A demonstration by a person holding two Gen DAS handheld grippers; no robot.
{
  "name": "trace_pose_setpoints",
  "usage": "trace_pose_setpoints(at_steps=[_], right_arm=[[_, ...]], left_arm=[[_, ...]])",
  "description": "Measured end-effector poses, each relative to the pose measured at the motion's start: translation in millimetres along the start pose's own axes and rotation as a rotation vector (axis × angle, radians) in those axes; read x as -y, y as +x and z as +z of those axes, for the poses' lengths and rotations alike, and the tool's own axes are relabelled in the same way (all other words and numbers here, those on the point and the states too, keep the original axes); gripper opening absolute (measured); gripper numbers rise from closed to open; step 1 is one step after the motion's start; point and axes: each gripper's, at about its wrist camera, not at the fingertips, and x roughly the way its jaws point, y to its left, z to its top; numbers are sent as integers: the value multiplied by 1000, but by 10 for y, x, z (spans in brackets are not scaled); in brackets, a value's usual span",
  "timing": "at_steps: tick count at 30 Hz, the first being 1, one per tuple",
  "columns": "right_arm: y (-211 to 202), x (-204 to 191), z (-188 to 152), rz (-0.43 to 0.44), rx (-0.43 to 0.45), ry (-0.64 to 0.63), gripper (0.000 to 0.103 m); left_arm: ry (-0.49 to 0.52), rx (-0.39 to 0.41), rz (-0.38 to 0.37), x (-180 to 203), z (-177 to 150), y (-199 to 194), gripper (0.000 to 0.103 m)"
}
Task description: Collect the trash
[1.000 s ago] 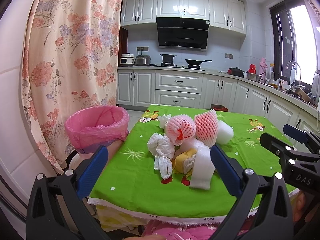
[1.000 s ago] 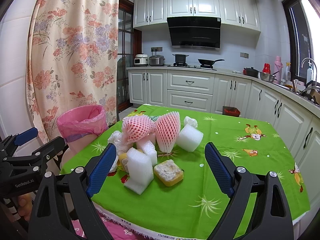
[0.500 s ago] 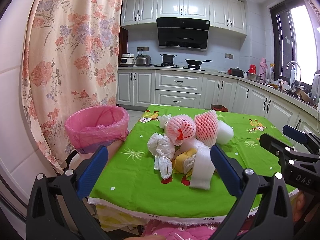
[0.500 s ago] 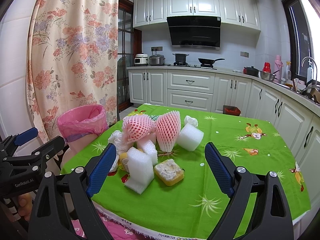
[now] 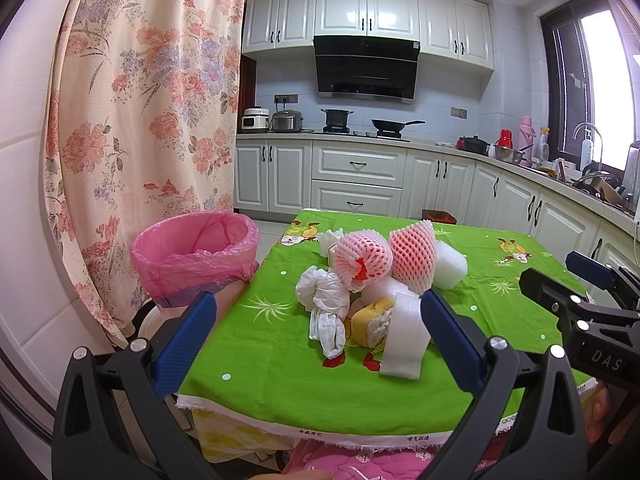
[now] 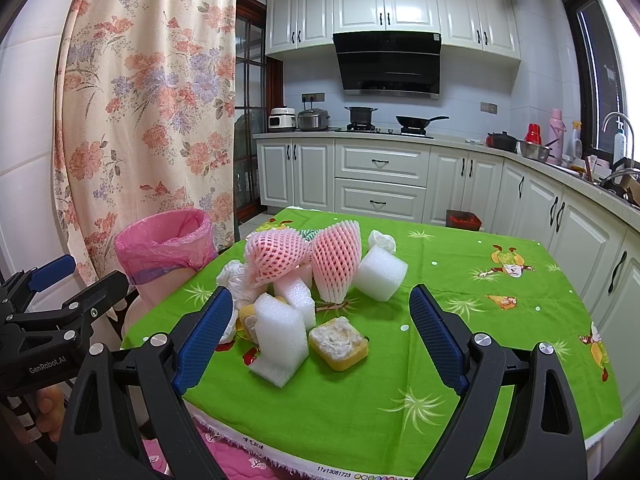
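At far left, off the table edge, stands the pink-lined bin. Left gripper and right gripper both hang spread wide, empty, near the trash pile mid-table. Risk: stacked foam nets likely topple when one piece is pulled; light foam blocks may slip from the pads.

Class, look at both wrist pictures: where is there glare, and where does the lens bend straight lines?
Left wrist view: the window is blown out white at right; the curtain bows toward the dark round edge. Right wrist view: the window glares less; the cabinets curve; the trash pile is sharp.
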Motion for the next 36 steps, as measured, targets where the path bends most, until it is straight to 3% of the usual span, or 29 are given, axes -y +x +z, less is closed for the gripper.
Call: trace_pose_setpoints(at_steps=[20,32,36], right_arm=[[-21,0,-20,-20,7,5,85],[93,90,-79,-39,-25,27,85],[153,148,-104,-52,-37,34,85]], left_arm=[[5,3,13,4,7,-30,99],[3,2,-31,2,3,36,99],[-38,-24,-60,-79,6,139,99]])
